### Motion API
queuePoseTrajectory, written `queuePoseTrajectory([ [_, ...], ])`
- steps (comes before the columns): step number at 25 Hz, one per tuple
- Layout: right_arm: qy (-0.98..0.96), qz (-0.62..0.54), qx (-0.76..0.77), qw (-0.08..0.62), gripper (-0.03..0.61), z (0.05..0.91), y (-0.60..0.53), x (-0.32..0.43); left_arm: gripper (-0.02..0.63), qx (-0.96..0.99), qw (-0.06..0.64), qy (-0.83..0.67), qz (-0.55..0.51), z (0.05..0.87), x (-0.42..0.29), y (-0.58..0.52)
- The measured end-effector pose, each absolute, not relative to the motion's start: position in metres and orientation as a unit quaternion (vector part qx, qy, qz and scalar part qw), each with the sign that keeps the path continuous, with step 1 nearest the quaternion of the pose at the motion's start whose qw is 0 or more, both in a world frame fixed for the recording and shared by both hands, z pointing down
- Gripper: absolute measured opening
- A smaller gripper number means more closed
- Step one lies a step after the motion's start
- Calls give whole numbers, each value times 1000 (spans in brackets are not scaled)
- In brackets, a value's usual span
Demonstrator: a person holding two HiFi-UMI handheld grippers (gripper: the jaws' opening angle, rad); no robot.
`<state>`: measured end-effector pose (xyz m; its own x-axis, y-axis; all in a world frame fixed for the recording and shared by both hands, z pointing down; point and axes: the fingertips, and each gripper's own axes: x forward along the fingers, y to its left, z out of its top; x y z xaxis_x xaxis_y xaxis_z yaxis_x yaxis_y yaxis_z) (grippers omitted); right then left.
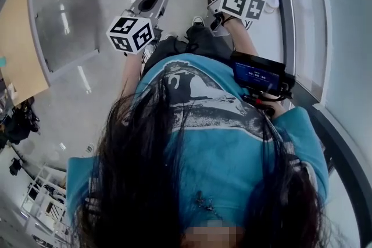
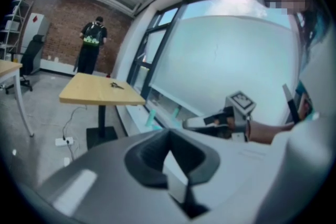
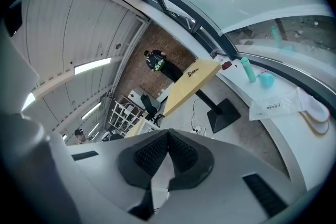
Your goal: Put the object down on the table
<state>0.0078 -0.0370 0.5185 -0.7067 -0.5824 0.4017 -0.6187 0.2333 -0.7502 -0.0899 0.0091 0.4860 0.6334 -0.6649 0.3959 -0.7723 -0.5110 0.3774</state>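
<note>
Over the grey floor (image 1: 87,96), and we're looking straight down a person in a blue shirt (image 1: 232,148), dark hair hanging into the head view. Big curved window (image 2: 226,60) sweeping round on the person's right, with a white sill (image 3: 247,93) running beneath it.

Out across the room, there's the yellow worktop (image 2: 97,93) on its dark pedestal, well apart from both grippers. Behind it, by the brick wall, a second person (image 2: 93,44) stands in dark clothes.

Now the tools. Left gripper (image 2: 168,136): the dark pads meet at the tips, jaws closed, nothing caught between them. Right gripper (image 3: 168,136): same story, ribbed pads pressed together, closed and empty. Both are held up in the air in front of the person, marker cubes facing the head camera, the right one visible from the left gripper view too.

A dark device with a lit screen (image 1: 258,75) sits against the shirt on the right side.

Smaller stuff: a white paper bag (image 3: 278,105) lies on the sill, a teal bottle (image 3: 248,70) and a teal cup (image 3: 266,80) just beyond it. A white power strip (image 2: 64,141) on the floor near the worktop's base.

And one small dark item (image 2: 116,85) lies on the worktop, close to its window-side edge. Whether that's the task's object, I can't tell.
</note>
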Motion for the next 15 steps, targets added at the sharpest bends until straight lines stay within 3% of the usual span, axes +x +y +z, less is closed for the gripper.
queuePoseTrajectory([
  [15, -782, 495, 378, 23, 12, 519, -36, 13, 2, 853, 259, -444, 86, 483, -102, 14],
])
